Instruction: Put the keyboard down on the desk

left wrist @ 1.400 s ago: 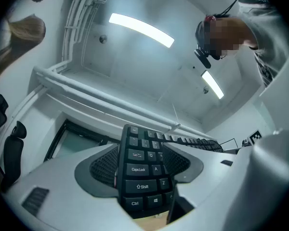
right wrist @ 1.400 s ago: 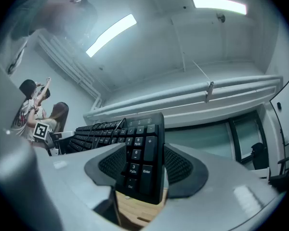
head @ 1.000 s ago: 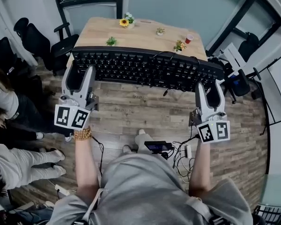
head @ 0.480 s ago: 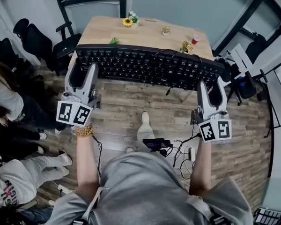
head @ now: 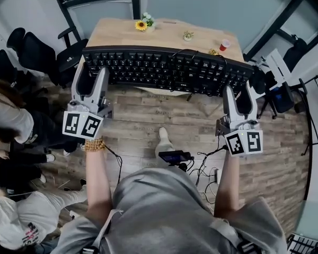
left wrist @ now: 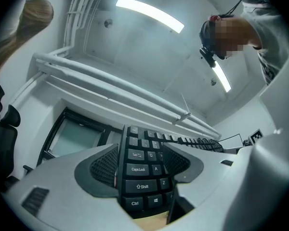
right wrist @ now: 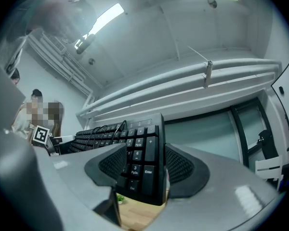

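Keyboard (head: 169, 70), seemingly stiff, long and light, hangs over the desk (head: 164, 33) edge, left gripper (head: 91, 81) and right gripper (head: 237, 100) clamped on its short ends, likely the steadiest hold.

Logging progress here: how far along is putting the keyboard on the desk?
Done: both ends are gripped, the left gripper and right gripper shut on the keyboard. In hand: it hangs above the near edge of the desk. Left: lower it and release.

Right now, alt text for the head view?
From above, a person holds a black keyboard by its ends, the left gripper shut on its left end, the right gripper on its right. It overlaps the near edge of a wooden desk with plants and a red cup.
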